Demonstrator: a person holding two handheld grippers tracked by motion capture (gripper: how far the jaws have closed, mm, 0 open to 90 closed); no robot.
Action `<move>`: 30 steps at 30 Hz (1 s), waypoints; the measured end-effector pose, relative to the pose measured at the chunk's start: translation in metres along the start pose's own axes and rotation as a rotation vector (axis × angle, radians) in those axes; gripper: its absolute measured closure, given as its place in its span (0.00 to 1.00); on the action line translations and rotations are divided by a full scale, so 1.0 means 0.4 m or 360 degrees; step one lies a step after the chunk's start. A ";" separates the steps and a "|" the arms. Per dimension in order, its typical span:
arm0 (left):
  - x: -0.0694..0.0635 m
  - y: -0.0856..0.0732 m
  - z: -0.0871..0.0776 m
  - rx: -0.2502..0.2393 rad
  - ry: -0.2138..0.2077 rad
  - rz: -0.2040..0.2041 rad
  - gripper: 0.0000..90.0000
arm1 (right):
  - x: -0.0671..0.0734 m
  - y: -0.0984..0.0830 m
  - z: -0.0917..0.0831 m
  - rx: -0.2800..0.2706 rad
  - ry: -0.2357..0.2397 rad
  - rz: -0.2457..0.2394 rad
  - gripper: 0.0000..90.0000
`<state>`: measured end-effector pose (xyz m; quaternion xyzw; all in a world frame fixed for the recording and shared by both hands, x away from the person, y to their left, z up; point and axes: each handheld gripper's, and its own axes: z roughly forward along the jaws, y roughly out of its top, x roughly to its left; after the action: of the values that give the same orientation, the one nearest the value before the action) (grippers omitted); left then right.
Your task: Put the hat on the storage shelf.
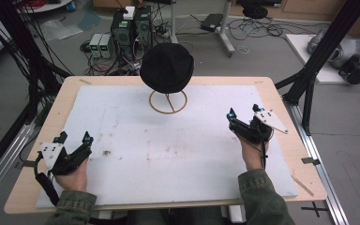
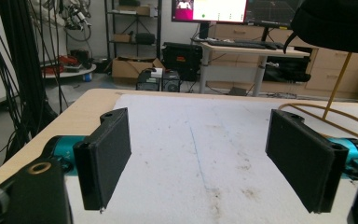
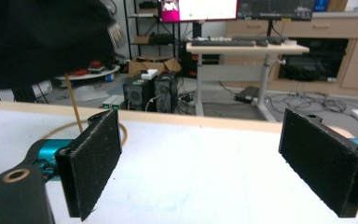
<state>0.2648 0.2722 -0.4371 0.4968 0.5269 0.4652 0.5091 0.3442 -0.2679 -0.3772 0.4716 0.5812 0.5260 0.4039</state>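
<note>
I hold my left hand-held gripper (image 1: 74, 138) low over the near left part of the white foam sheet (image 1: 136, 140) that covers the desk (image 1: 281, 140); its jaws stand wide apart with nothing between them, and in the left gripper view the stained foam shows through the gap; my left hand (image 1: 70, 176) grips it from behind, the green sleeve (image 1: 72, 206) at the desk's near edge. My right hand-held gripper (image 1: 243, 112) sits over the right side of the sheet, well apart from the left one; its jaws are likewise spread wide and empty, the bare foam visible between them in the right gripper view; my right hand (image 1: 252, 152) holds it from below.

Ahead of both and between them, toward the far edge of the desk, a black knit beanie (image 1: 167, 68) sits on top of a thin gold wire stand (image 1: 168, 102); the stand's round base ring lies flat on the foam, its slim upright rising into the hat; from my left hand-held gripper the hat is ahead and to the right, from my right one ahead and to the left; neither touches it.

Beyond the desk, computer towers (image 1: 131, 28) and loose cables (image 1: 258, 28) lie on the floor; a monitor (image 2: 209, 10) glows on a far workbench.
</note>
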 end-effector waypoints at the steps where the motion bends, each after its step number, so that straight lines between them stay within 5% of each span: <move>1: 0.000 0.000 0.000 0.0001 0.0000 0.0001 0.25 | -0.004 -0.010 -0.004 0.0007 -0.0008 0.0002 0.14; 11: -0.001 0.000 0.000 0.0009 0.0019 -0.0013 0.23 | -0.051 -0.074 -0.053 0.0043 -0.0105 0.0021 0.14; 30: 0.000 -0.002 0.002 0.0020 0.0024 -0.0026 0.23 | -0.058 -0.106 -0.098 0.0024 -0.0211 -0.0022 0.14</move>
<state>0.2654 0.2723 -0.4379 0.4921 0.5377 0.4615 0.5057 0.3066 -0.2996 -0.4152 0.5043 0.5605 0.4864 0.4416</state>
